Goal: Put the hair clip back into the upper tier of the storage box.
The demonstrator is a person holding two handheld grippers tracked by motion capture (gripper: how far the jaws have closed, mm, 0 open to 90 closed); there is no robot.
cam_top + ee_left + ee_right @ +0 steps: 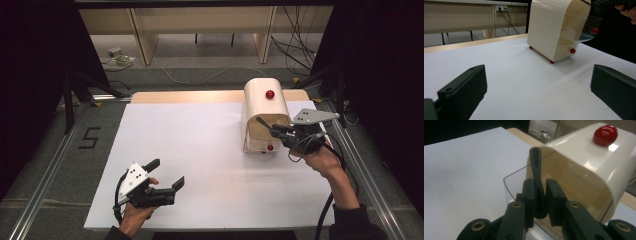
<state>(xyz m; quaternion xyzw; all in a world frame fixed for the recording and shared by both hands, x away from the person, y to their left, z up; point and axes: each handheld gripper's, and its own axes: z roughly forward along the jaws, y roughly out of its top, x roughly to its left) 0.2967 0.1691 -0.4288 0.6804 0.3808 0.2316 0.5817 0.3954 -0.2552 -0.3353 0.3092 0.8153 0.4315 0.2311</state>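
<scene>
A thin black tool [537,182] is pinched in the right gripper [539,195] — ready for the cream box [265,107]; the left gripper [167,175] is spread wide.

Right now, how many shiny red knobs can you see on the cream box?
3. One red knob sits on the box's rounded top, one on the open clear flap at its front, and one on the drawer below. Others may be hidden behind the box.
</scene>
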